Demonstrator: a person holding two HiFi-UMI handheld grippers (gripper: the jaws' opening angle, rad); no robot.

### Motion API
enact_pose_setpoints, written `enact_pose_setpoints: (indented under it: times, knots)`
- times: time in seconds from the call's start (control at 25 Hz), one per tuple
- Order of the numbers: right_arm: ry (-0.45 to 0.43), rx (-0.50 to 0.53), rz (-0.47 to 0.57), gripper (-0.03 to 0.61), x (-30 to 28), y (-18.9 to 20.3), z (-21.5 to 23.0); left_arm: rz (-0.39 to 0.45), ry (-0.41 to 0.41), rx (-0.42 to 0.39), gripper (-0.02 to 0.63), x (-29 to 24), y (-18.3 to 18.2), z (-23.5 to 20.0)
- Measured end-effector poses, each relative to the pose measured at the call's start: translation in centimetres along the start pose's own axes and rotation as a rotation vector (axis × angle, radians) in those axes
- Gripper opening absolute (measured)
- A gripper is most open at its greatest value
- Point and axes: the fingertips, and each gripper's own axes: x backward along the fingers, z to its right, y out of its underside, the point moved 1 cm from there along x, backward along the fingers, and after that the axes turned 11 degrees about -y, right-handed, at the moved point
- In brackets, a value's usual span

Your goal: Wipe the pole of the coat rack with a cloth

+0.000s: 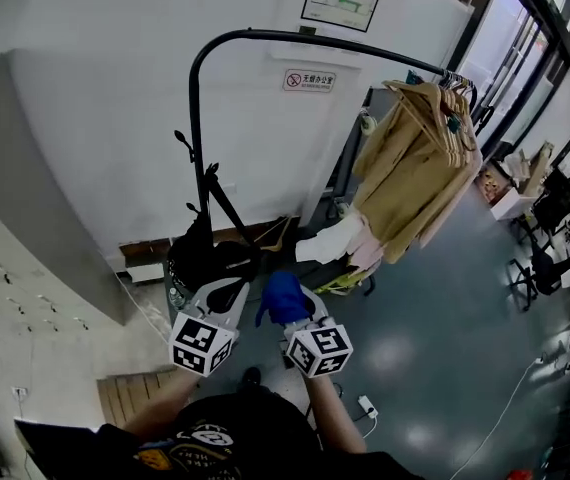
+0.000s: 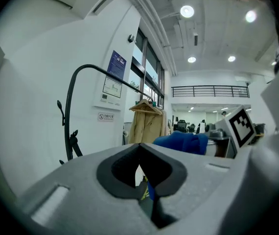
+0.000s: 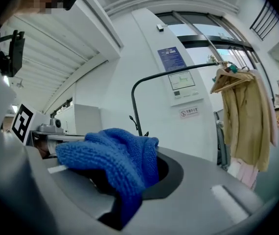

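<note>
Head view: the right gripper (image 1: 290, 313) carries the blue cloth (image 1: 284, 296). The black, curved metal pole (image 1: 195, 138) stands ahead, well apart, so wiping appears not yet begun.

Left gripper view: the left gripper (image 2: 140, 177) is closed and empty.

Right gripper view: the jaws clamp the soft knitted cloth, and the pole rises beyond it.

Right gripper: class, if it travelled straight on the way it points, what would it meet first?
Probably the coat rack's black pole, almost dead ahead of the right gripper holding the blue cloth. Depth is unclear; just beside it lies the white wall.
</note>
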Motion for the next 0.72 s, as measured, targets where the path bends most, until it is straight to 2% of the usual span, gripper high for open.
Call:
enact_pose_setpoints:
  times: [0.2, 0.4, 0.72]
  knots:
    - [-0.156, 0.076, 0.0, 0.041, -6.8, -6.1, 4.3, 0.039, -0.101, -0.001, 0.005, -4.9, -3.4, -2.6]
    - [-0.213, 0.156, 0.089, 0.041, -14.2, -15.6, 7.8, 0.062, -0.176, 0.005, 0.005, -8.4, -6.4, -6.1]
    - [-0.309, 0.241, 0.209, 0.041, -26.4, -29.4, 8.7, 0.104, -0.159, 0.039, 0.005, -14.6, -9.0, -9.4]
